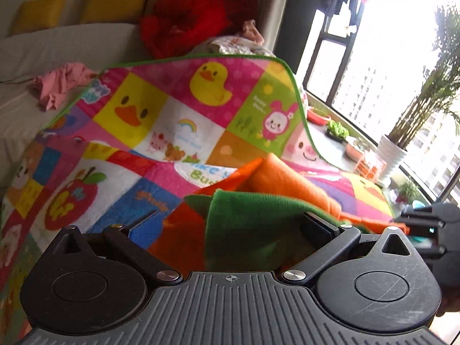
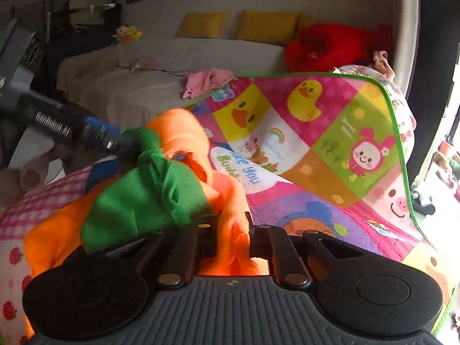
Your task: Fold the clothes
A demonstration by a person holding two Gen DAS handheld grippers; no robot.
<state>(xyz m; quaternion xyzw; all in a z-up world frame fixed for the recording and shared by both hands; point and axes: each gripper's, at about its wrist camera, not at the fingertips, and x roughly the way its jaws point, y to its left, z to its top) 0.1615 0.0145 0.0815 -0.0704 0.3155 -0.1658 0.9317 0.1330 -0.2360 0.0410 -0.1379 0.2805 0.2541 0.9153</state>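
Observation:
An orange and green garment (image 1: 258, 201) lies bunched on a colourful cartoon play mat (image 1: 138, 132). In the left wrist view my left gripper (image 1: 230, 224) stands wide open, its fingers apart with the green part of the garment lying between them. In the right wrist view my right gripper (image 2: 230, 230) is shut on an orange fold of the garment (image 2: 233, 230), which is lifted in a twisted bunch. The left gripper's body shows there at left (image 2: 72, 129), against the green cloth (image 2: 149, 195). The right gripper shows at the right edge of the left view (image 1: 428, 227).
The play mat (image 2: 330, 149) drapes over a hump with a green-trimmed edge. Behind it are a white sofa (image 2: 172, 66), yellow cushions (image 2: 267, 26), a red heap of cloth (image 2: 330, 46) and a pink garment (image 2: 207, 82). A window sill with potted plants (image 1: 402, 132) is at right.

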